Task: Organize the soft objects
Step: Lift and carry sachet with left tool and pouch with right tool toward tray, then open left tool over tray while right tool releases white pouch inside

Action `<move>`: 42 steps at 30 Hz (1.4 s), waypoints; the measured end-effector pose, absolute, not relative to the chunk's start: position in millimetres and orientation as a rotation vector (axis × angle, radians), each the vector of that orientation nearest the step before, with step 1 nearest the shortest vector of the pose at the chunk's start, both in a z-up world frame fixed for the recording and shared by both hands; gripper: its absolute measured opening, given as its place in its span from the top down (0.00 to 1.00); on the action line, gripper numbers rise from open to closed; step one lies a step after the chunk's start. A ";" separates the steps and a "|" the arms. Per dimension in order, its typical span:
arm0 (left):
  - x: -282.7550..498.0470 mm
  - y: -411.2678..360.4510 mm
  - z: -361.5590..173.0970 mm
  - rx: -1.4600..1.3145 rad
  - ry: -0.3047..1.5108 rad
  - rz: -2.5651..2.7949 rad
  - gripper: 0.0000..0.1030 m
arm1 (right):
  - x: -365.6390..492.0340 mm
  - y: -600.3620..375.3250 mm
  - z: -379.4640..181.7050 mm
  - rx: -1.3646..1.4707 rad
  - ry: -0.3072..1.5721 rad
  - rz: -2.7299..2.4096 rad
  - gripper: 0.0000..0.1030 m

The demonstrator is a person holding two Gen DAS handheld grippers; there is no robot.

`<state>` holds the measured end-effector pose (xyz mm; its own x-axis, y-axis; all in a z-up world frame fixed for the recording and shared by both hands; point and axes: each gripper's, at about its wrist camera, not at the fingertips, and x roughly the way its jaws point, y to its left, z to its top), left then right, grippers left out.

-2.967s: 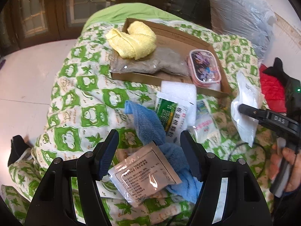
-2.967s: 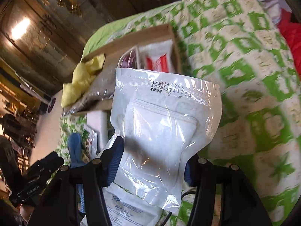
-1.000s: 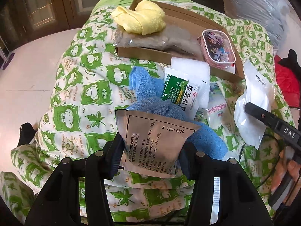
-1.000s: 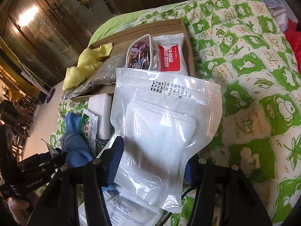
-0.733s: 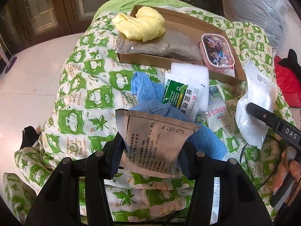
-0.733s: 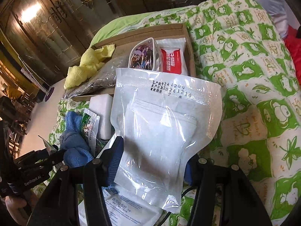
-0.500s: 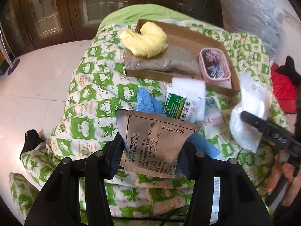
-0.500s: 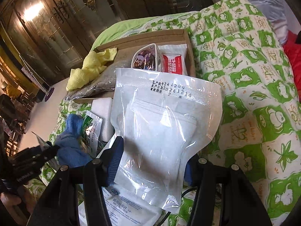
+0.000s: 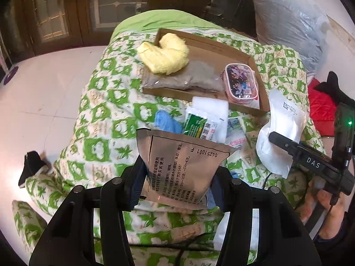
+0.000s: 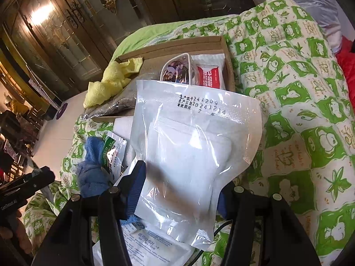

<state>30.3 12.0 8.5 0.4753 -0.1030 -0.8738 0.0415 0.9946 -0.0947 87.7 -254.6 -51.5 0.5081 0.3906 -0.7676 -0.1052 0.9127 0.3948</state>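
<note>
Two packets lifted off the quilt, bound for the box.

Left gripper [image 9: 176, 182] clamped on a printed sachet [image 9: 179, 168], right gripper [image 10: 180, 188] clamped on a clear pouch [image 10: 195, 155]; both gripped at lower ends, raised above the quilt's [image 9: 106, 102] middle, probably for dropping into the cardboard box [image 9: 213, 46] at its far edge.

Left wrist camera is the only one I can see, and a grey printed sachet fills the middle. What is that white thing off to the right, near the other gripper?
Observer: A clear pouch of white padding; the right gripper grips it.
Operator: Anything in the cardboard box I'm missing?
Observer: A red-and-white packet sits behind the cartoon case.
Operator: And under that pouch?
Observer: A flat white packet with printed text lies on the quilt.
</note>
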 end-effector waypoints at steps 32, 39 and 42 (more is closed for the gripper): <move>195.3 -40.8 -4.8 0.035 1.112 -0.133 0.50 | 252.4 -286.3 -34.3 0.017 1.083 0.120 0.45; 220.5 -44.4 -27.4 0.029 1.118 -0.136 0.50 | 282.7 -264.2 -52.7 -0.047 1.100 0.143 0.45; 228.0 -47.8 -34.6 0.030 1.117 -0.143 0.49 | 287.8 -256.7 -54.8 -0.033 1.097 0.168 0.45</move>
